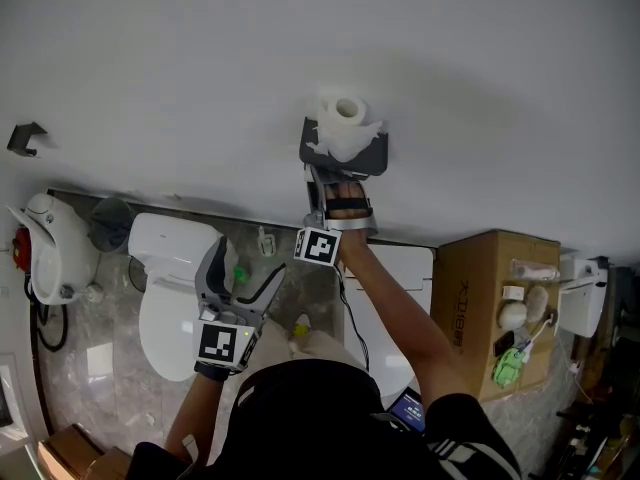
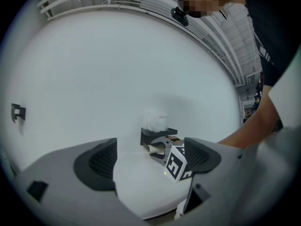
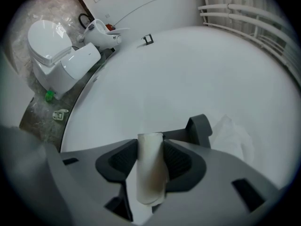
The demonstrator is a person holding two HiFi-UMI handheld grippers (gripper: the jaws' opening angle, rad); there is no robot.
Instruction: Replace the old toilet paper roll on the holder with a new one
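the empty cardboard tube point(image 3: 151, 173) sits at the wall holder point(image 1: 345, 156), pinched in the right gripper point(image 3: 150, 149), whose jaws press on both its sides. a fresh roll point(image 1: 345, 118) rests on the holder's top shelf. the left gripper point(image 1: 248, 260) hangs back above the toilet point(image 1: 165, 298) — jaws apart, empty.

The grey stone floor point(image 1: 300, 283) meets the white wall along one long edge. A white toilet point(image 1: 175, 288) stands on it against that edge, with a white fixture point(image 1: 50, 248) near the left end. A small green thing point(image 1: 238, 274) and a small white thing point(image 1: 266, 241) lie just beside the toilet's tank. Toward the right end a cardboard box point(image 1: 480, 303) stands on the floor, small white and green items on its top. On the wall, the dark holder point(image 1: 372, 156) has a flat top where a roll of toilet paper point(image 1: 345, 120) stands on end, loose paper draped over the front.
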